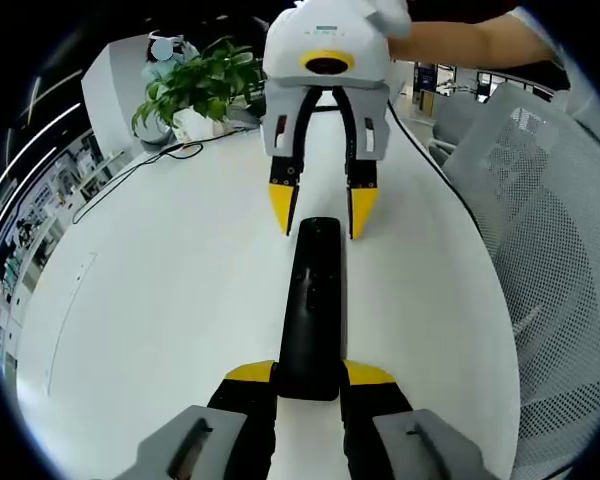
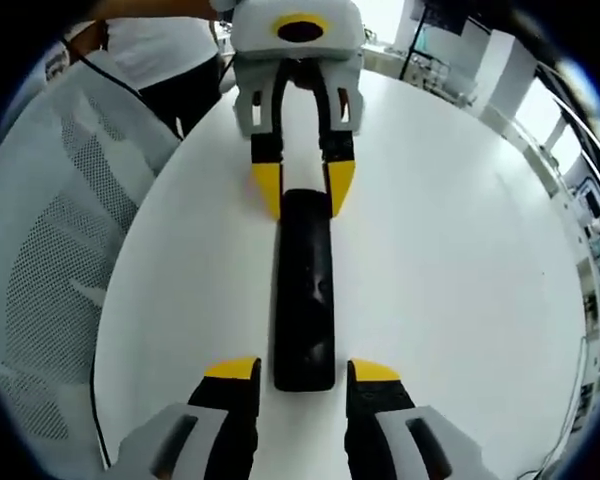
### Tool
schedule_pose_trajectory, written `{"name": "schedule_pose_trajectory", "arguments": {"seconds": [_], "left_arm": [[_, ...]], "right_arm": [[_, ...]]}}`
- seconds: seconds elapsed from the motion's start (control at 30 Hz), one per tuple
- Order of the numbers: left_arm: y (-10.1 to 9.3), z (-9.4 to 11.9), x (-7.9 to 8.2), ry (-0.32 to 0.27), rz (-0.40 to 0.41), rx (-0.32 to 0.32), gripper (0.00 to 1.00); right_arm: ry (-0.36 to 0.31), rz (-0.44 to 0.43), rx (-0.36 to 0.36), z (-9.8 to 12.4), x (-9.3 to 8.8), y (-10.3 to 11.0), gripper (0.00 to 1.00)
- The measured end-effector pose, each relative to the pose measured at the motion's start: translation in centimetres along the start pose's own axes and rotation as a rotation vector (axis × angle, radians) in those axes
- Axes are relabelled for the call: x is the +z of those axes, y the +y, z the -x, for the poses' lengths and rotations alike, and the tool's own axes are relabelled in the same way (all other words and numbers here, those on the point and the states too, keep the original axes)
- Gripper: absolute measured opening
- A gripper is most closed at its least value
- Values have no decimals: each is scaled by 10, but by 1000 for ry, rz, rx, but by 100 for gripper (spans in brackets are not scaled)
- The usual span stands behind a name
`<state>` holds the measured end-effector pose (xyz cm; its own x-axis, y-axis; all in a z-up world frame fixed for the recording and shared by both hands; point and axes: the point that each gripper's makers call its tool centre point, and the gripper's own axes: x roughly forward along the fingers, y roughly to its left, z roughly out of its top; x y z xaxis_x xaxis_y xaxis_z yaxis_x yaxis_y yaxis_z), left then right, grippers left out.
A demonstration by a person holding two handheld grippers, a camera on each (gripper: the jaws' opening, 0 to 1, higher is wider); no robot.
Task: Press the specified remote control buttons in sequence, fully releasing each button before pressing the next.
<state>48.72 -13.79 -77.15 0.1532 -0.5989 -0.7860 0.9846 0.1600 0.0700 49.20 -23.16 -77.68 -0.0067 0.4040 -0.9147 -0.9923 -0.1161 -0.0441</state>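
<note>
both hand-held grippers spread around the remote point(image 1: 314, 305); left gripper view adds a potted plant point(image 1: 195, 90).

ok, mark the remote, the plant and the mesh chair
remote point(image 1: 315, 300): left gripper view, middle of its black body
plant point(image 1: 202, 88): left gripper view, green leaves
mesh chair point(image 2: 50, 240): right gripper view, backrest mesh

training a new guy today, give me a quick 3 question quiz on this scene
1. True or false: the remote lies flat on the white table.
2. Which end of the remote does the left hand-held gripper straddle in its own view: A near end, B far end?
3. What stands on the table's far left corner in the left gripper view?

Key: 1 true. 2 A; the right hand-held gripper is at the far end. 3 a potted plant.
</note>
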Motion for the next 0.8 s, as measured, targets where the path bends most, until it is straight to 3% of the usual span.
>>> {"name": "schedule_pose_trajectory", "arguments": {"seconds": [0.8], "left_arm": [[0, 0, -1, -4, 6, -6, 23]], "right_arm": [[34, -35, 27, -3, -1, -3, 21]]}}
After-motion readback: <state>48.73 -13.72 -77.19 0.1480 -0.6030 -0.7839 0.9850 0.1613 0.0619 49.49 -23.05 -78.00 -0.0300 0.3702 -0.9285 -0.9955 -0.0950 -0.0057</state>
